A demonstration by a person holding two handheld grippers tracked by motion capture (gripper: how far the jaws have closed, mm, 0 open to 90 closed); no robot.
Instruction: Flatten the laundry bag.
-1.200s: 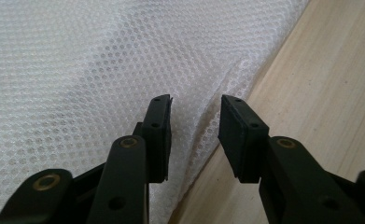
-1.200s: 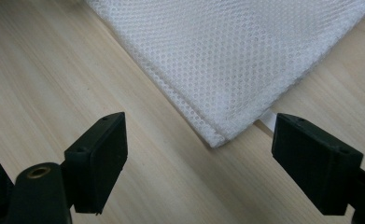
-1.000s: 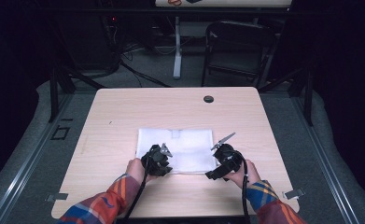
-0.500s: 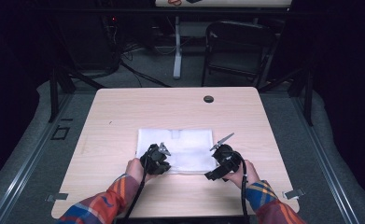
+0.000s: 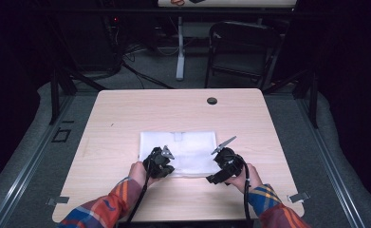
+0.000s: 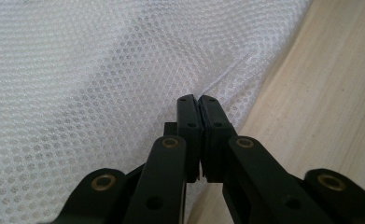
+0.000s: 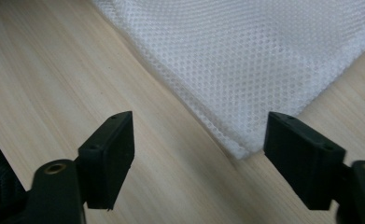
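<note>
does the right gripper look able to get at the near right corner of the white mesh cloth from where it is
Probably yes. The right gripper is open, and the corner of the white mesh cloth lies flat on the bare table just ahead, between its fingers. Nothing sits in between.

Bright, evenly lit table (image 5: 126,114) amid dim, dark surroundings; soft, slightly blurred close-ups.

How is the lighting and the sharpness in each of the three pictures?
High view: the table is lit, the room behind it dark, the image slightly soft. Left gripper view: the white mesh cloth is sharp and evenly lit, with soft shadows in its folds. Right gripper view: the weave is crisp, without glare.
</note>
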